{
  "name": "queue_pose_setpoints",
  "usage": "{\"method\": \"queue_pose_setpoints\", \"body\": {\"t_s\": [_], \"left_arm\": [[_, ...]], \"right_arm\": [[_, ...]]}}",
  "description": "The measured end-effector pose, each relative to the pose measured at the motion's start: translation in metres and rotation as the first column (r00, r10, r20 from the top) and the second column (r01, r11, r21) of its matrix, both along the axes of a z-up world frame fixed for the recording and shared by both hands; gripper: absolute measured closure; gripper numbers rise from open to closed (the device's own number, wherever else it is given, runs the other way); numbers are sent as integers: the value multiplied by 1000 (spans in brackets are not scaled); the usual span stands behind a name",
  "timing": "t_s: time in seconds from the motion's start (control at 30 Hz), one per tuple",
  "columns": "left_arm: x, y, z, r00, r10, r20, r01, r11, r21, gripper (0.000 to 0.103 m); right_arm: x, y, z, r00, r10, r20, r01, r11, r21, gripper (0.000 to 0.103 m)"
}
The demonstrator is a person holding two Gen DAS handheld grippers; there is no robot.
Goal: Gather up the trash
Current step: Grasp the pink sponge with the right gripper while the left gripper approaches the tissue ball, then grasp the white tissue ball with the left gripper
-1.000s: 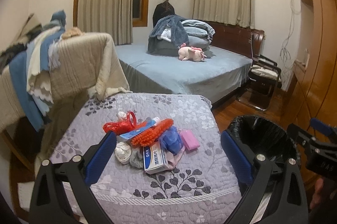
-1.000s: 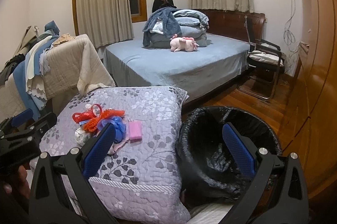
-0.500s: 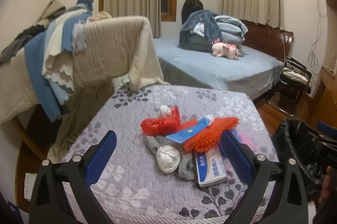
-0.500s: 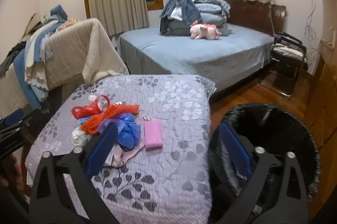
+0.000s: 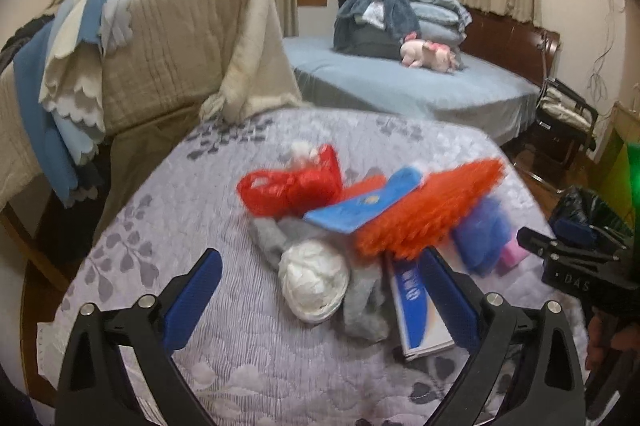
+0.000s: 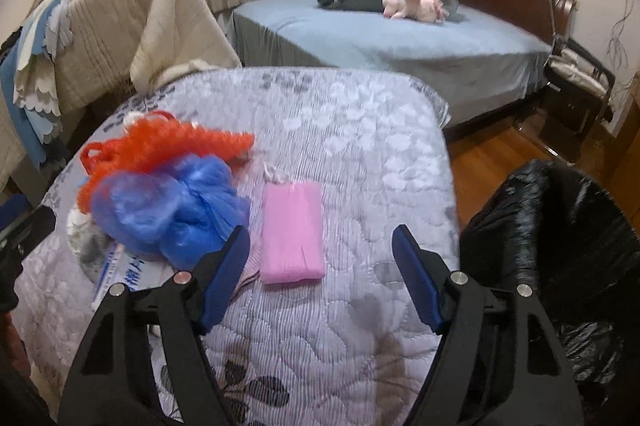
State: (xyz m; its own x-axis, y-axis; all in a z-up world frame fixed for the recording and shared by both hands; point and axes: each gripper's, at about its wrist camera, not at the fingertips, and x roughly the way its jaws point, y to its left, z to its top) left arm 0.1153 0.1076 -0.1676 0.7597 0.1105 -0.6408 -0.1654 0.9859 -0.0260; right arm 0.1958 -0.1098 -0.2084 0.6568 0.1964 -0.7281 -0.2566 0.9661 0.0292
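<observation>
Left tongs (image 5: pixel 320 290): spread wide, nothing pinched; they hang over the near side of the trash pile, with the white crumpled wad (image 5: pixel 314 284) sitting in the gap between the blue pads but not touched.
Right tongs (image 6: pixel 320 274): jaws closing in but not on anything so far; the pink packet (image 6: pixel 291 232) lies flat between the tips, nearer the left pad, and the pads aren't touching it.
Surface (image 6: pixel 348 130): a low one covered in a grey-lilac quilt with a leaf print, all the trash bunched on one side.
Trash pile: red plastic bag (image 5: pixel 290 184) at the back, orange spiky thing (image 5: pixel 430 210) draped across the top, a blue tube (image 5: pixel 366 204) tucked under it, blue netting (image 6: pixel 168 212) just beside the pink packet, and a white-and-blue box (image 5: pixel 418 310) flat at the near edge, partly behind the left tongs' right pad. A grey rag (image 5: pixel 360 310) is jammed under the wad.
Bin (image 6: pixel 560 246): black bag liner, sits on the wooden floor right beside the surface, off the right tongs' outer side.
Background: blue bed (image 6: pixel 400 42) with a pink plush toy (image 6: pixel 414 2) and folded blankets, beige throw over a rack (image 5: pixel 180 42).
Picture quality: pretty blurry up close, so the print on the box can't be read.
</observation>
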Motion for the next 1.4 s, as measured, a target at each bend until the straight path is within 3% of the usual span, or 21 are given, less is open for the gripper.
{"method": "queue_pose_setpoints", "body": {"t_s": [0.17,0.3,0.5,0.63,0.77,1.0,1.23,1.3,1.4], "left_arm": [[7,6,-16,999,3,-41,-3,1000,-6,12],[16,4,-25,998,-15,-59,15,1000,2,15],[25,4,-40,995,-48,-89,45,999,-29,40],[22,1,-38,995,-59,-84,57,998,-24,59],[15,4,-35,996,-47,-81,44,999,-29,66],[-7,9,-3,999,-37,-28,36,998,-43,69],[-18,-11,36,994,-105,40,107,993,-57,73],[-17,-18,34,992,-118,39,120,992,-51,73],[-10,-23,11,991,-125,-43,122,991,-50,73]], "right_arm": [[13,9,-17,999,29,-45,-29,999,-16,37],[19,13,-27,995,57,-86,-58,998,-6,54],[14,14,-24,992,85,-89,-83,996,29,78],[5,6,-13,995,71,-70,-68,997,42,79],[-1,-2,0,997,54,-46,-52,998,44,79],[-20,-13,25,999,33,1,-33,998,55,79],[-35,-31,46,999,3,40,-6,997,73,79],[-35,-36,44,1000,-5,30,3,997,74,79],[-36,-37,37,1000,-8,11,7,997,79,79]]}}
